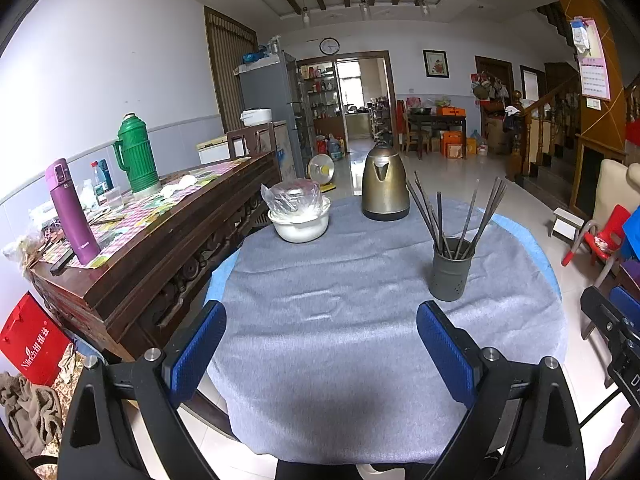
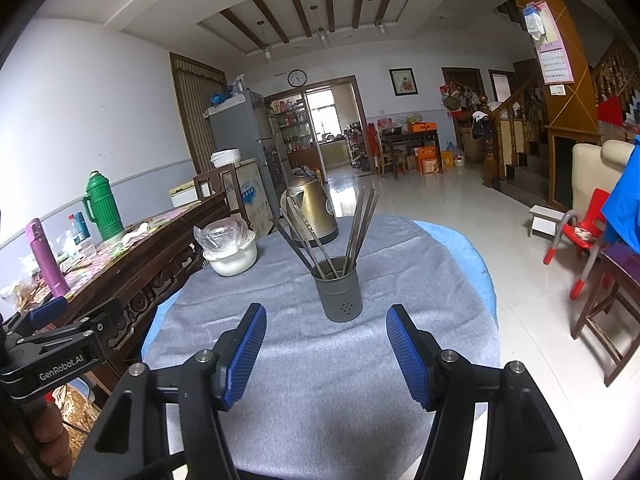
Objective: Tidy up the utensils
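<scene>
A dark grey perforated utensil cup (image 1: 452, 270) stands on the grey tablecloth (image 1: 340, 320) at the right of the round table, with several metal chopsticks (image 1: 440, 212) fanned out in it. The cup also shows in the right wrist view (image 2: 340, 292), its chopsticks (image 2: 360, 224) upright. My left gripper (image 1: 320, 320) is open and empty over the cloth, left of and nearer than the cup. My right gripper (image 2: 326, 322) is open and empty, just in front of the cup. The right gripper's edge also shows in the left wrist view (image 1: 616, 312).
A brass kettle (image 1: 385, 184) and a white bowl covered with plastic (image 1: 299, 216) stand at the table's far side. A wooden sideboard (image 1: 160, 248) with a purple flask (image 1: 72, 212) and a green thermos (image 1: 136, 156) is on the left. A red chair (image 2: 580, 236) is on the right.
</scene>
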A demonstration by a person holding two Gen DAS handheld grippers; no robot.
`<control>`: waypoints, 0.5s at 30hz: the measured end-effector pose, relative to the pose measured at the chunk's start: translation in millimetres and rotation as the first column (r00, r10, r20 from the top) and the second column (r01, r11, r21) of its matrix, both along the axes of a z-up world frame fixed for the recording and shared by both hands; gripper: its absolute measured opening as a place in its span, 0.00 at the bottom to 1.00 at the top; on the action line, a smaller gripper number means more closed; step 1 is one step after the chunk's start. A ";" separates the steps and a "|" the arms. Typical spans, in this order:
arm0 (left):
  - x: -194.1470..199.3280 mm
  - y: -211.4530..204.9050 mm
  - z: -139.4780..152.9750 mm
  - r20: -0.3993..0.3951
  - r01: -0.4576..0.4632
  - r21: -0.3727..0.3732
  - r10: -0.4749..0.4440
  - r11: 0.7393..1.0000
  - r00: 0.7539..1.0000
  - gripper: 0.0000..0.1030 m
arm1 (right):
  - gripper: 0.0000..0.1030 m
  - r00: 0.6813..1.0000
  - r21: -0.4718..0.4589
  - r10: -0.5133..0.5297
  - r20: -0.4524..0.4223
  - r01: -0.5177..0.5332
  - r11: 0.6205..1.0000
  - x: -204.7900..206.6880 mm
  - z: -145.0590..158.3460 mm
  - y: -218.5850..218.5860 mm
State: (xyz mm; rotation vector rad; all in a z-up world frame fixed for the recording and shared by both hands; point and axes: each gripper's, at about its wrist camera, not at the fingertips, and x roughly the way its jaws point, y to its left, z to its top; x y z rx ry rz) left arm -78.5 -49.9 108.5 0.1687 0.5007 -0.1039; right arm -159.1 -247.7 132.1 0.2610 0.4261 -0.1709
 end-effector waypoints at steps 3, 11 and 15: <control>0.4 0.8 -0.5 -0.002 -0.002 -0.002 0.002 1.000 1.000 0.93 | 0.64 1.000 -0.005 0.003 -0.002 -0.003 1.000 -0.3 0.6 0.9; 1.5 2.5 -2.2 -0.004 -0.007 -0.002 0.007 1.000 1.000 0.93 | 0.64 1.000 -0.002 -0.001 -0.006 0.001 1.000 0.6 -1.3 0.8; 1.7 3.7 -2.5 -0.005 -0.007 -0.004 0.007 1.000 1.000 0.93 | 0.64 1.000 -0.005 0.000 -0.005 0.000 1.000 1.5 -1.5 0.8</control>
